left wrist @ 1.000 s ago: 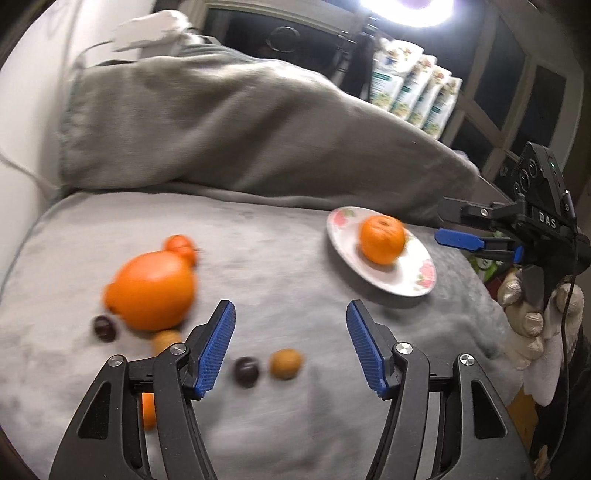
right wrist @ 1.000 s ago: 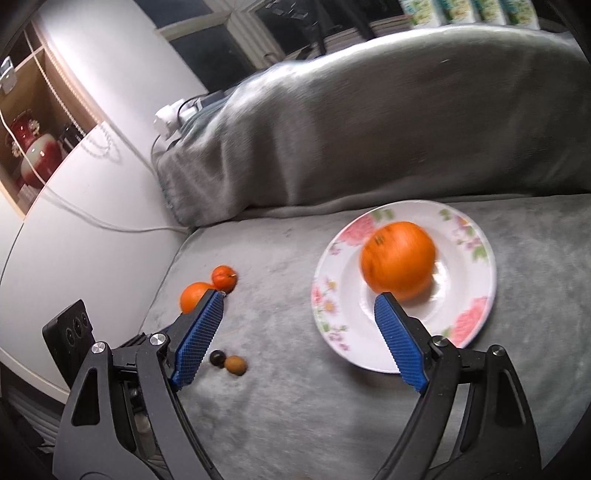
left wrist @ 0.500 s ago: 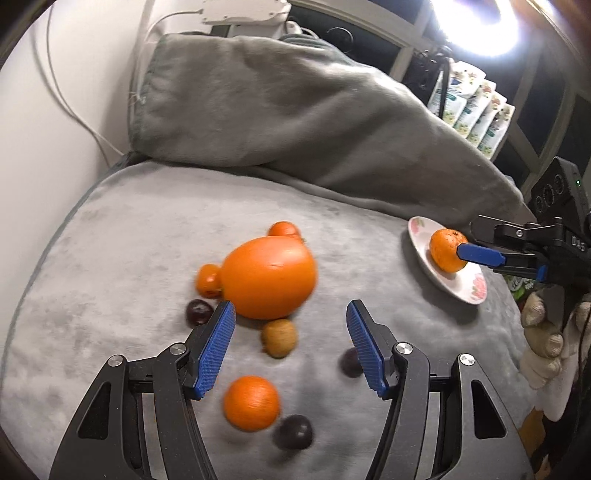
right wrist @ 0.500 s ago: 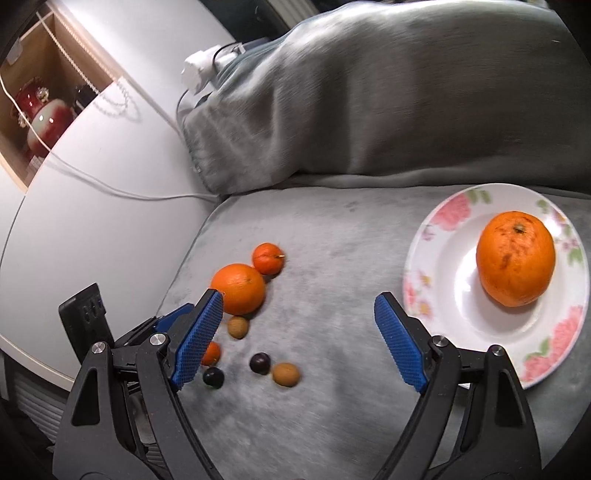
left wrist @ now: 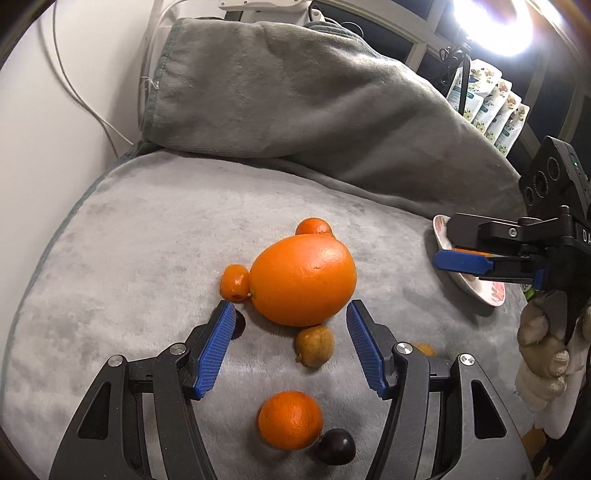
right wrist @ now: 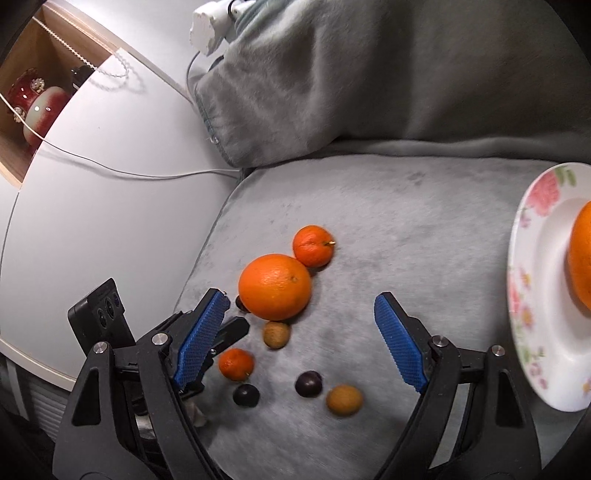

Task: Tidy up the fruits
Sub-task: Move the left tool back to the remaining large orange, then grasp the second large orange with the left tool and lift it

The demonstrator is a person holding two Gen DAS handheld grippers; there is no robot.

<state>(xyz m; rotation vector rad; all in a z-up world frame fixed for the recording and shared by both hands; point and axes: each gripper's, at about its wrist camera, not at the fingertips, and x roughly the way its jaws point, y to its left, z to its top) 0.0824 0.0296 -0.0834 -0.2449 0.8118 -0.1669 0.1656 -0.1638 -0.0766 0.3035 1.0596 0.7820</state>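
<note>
A: Big orange (left wrist: 303, 280) sits on the grey blanket (left wrist: 147, 236), just ahead of the left gripper (left wrist: 291, 328). Jaws spread wide, nothing held; blue pads flank its near side, apart from the skin.

B: Right wrist view confirms: same orange (right wrist: 274, 287) mid-cluster, mandarin (right wrist: 313, 245) touching its far side. Right gripper (right wrist: 301, 339) also wide and empty, over the blanket.

A: Left view shows a small mandarin (left wrist: 235, 282) pressed against the big orange's left flank. Can you see it?

B: No, hidden behind the orange. I do get what you lack: two dark plums (right wrist: 308, 384) apart on the cloth and a brown fruit (right wrist: 344, 399) beside one. You see one plum (left wrist: 337, 446) only, touching a mandarin (left wrist: 290, 420).

A: Brown fruit (left wrist: 314, 345) just below the big orange here. Plate?

B: Flowered plate (right wrist: 532, 295) at right edge, an orange (right wrist: 580, 258) on it, cut off by the frame.

A: From my side the plate (left wrist: 484, 293) is mostly behind your gripper's blue pad.

B: Surroundings: blanket bunched up behind, white curved wall with a cable (right wrist: 110, 168), wooden niche holding a red-and-white jar (right wrist: 35, 110).

A: Bright lamp (left wrist: 495, 26) overhead, dark windows, a row of printed pouches (left wrist: 491, 110).
</note>
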